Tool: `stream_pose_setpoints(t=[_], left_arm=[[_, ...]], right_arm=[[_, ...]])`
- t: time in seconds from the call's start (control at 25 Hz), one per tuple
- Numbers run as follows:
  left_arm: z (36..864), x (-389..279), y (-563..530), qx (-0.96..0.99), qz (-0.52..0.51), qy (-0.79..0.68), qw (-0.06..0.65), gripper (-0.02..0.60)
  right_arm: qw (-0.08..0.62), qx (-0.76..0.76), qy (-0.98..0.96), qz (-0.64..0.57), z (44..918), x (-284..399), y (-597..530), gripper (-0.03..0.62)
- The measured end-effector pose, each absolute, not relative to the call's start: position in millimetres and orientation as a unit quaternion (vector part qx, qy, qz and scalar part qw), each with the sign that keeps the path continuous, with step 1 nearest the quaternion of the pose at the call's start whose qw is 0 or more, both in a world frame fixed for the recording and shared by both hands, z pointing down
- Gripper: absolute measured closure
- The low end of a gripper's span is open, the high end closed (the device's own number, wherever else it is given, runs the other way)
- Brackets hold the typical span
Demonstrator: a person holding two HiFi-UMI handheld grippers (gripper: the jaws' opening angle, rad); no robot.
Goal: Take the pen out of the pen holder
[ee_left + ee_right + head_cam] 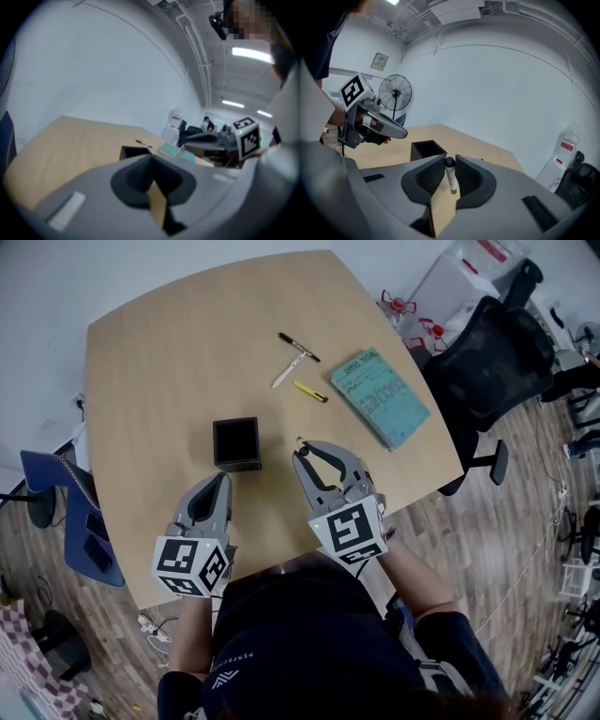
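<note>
While the left gripper [222, 480] sits by the table's [159, 352] near edge with its jaws together and nothing between them, the right gripper [311, 452] is clamped on a pen [451, 177] — white barrel, dark cap. The pen is clear of the holder [236, 443], just to its right. The black holder stands upright ahead of the left gripper. Three more pens [289, 370] lie farther back — beside a teal book [380, 397].
</note>
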State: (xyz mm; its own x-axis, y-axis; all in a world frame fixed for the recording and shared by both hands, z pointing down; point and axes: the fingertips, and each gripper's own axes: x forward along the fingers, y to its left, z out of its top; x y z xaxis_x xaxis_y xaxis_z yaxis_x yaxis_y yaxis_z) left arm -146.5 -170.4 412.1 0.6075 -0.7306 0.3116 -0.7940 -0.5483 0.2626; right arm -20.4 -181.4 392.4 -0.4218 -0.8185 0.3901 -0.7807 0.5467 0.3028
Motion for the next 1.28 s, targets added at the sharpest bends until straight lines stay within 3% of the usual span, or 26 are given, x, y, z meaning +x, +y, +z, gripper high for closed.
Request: stream_pose_setpoints(t=[0.6, 1.28], left_arm=[[442, -159, -158, 0.857, 0.104, -0.454, 0.222, 0.578], [488, -185, -149, 0.832, 0.122, -0.486, 0.239, 0.578]], right_arm=[[0.376, 0.405, -0.815, -0.172, 455, -40, -168, 0.533], [0.416, 0.295, -0.839, -0.19, 524, -75, -152, 0.508]])
